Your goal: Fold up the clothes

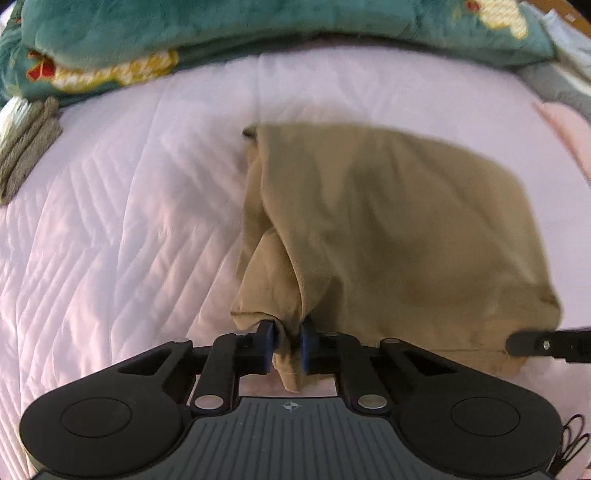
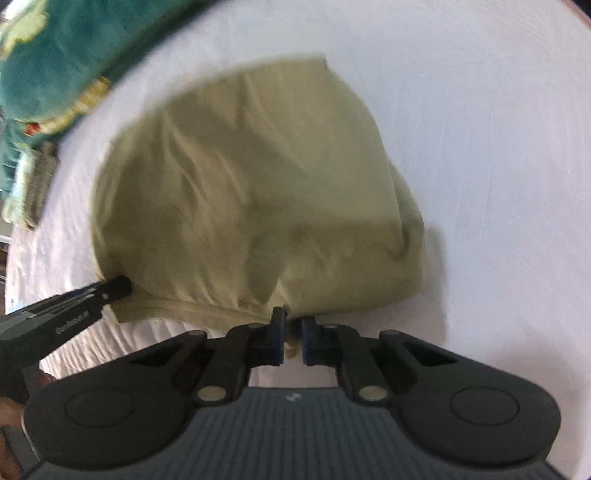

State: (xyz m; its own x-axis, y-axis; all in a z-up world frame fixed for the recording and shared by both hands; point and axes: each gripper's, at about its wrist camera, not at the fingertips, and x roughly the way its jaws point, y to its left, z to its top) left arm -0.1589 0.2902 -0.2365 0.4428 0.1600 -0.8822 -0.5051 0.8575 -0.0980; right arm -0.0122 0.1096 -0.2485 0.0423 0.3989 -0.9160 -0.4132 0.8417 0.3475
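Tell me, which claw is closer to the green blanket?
Left. The left claw pinches the tan cloth's corner on the side toward the green blanket. The right claw pinches the opposite near corner, farther from it.

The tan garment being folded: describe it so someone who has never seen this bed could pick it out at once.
Start from the pale quilted bedspread that fills the view. In its middle lies the tan garment, a plain khaki cloth partly folded, its near edge pinched by the left gripper and the right gripper. Unlike the teal patterned blanket heaped beyond it, it is one flat colour with no print.
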